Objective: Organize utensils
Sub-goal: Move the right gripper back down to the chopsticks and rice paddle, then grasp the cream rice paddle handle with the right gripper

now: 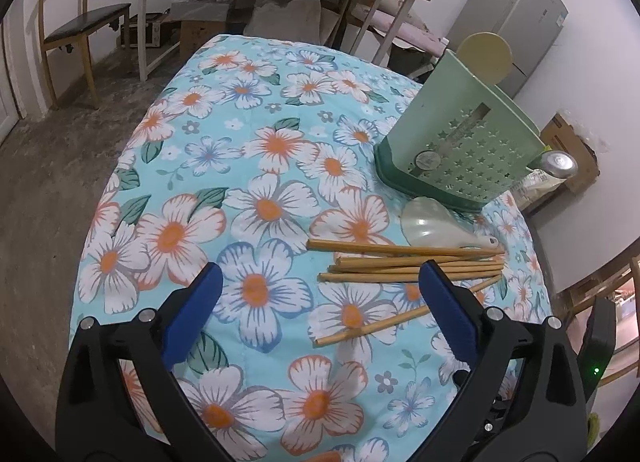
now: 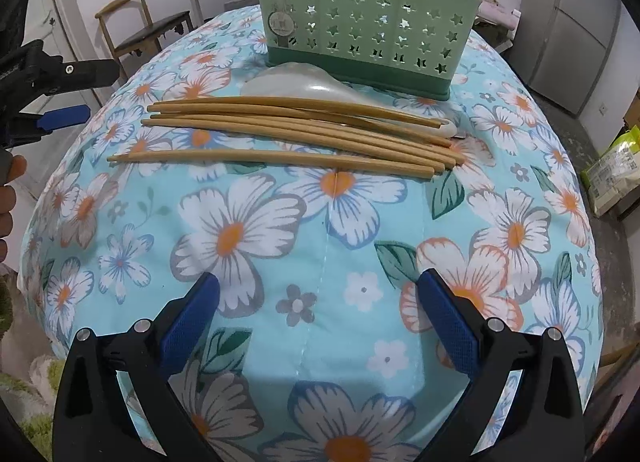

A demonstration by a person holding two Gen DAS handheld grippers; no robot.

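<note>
While both grippers, left [image 1: 320, 282] and right [image 2: 318, 294], are hovering wide open and empty, the chopsticks [image 2: 288, 134] are lying loose just before the caddy [image 2: 360, 18]. Risk: one is crossing the spoon [image 2: 296, 80], so a grab is likely dragging neighbours.

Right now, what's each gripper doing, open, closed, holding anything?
Left gripper: open, holding nothing, over the chopsticks.
Right gripper: open, holding nothing, over the bare tablecloth.
</note>
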